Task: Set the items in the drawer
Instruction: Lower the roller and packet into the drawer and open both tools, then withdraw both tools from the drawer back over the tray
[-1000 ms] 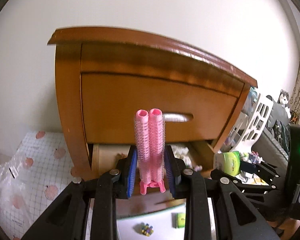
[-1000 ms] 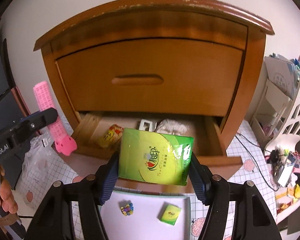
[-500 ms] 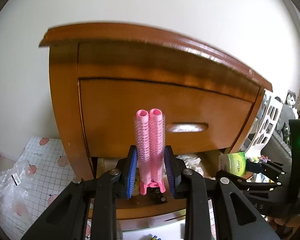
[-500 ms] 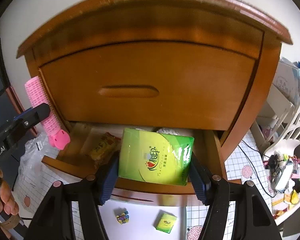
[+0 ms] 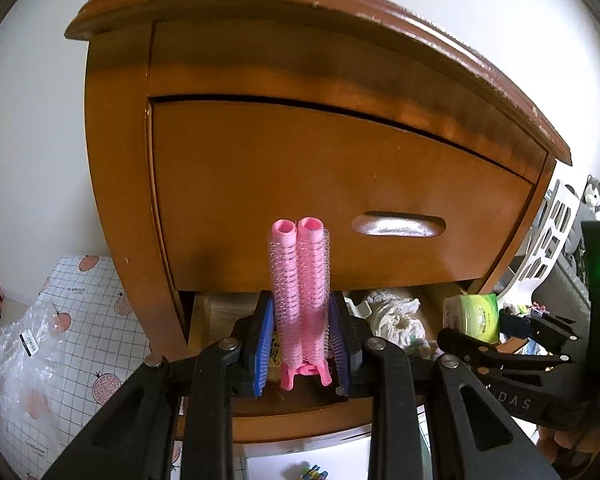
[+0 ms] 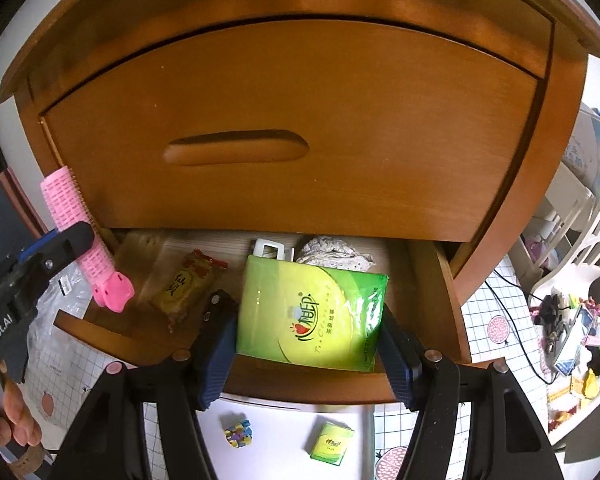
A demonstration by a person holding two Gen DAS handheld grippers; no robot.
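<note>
Green tissue pack (image 6: 310,316) and pink hair rollers (image 5: 300,300), each clamped in a gripper above the open lower drawer (image 6: 320,380).

Right gripper (image 6: 306,344), low centre of its view, has its jaws closed on the pack's two side edges, the printed face turned to the camera and the pack's top edge leaning toward the drawer's back; it hangs over the drawer's right half, just in front of a white lace cloth (image 6: 334,254) and beside a yellow snack packet (image 6: 188,286). Left gripper (image 5: 302,354) pinches the rollers near their clip end, long axis upright and running up past the drawer opening toward the closed upper drawer (image 5: 340,208); in the right wrist view they sit at the left edge, over the drawer's left front corner. Judging by this, the pack is deeper inside, so the right hand looks nearer to a release.
</note>
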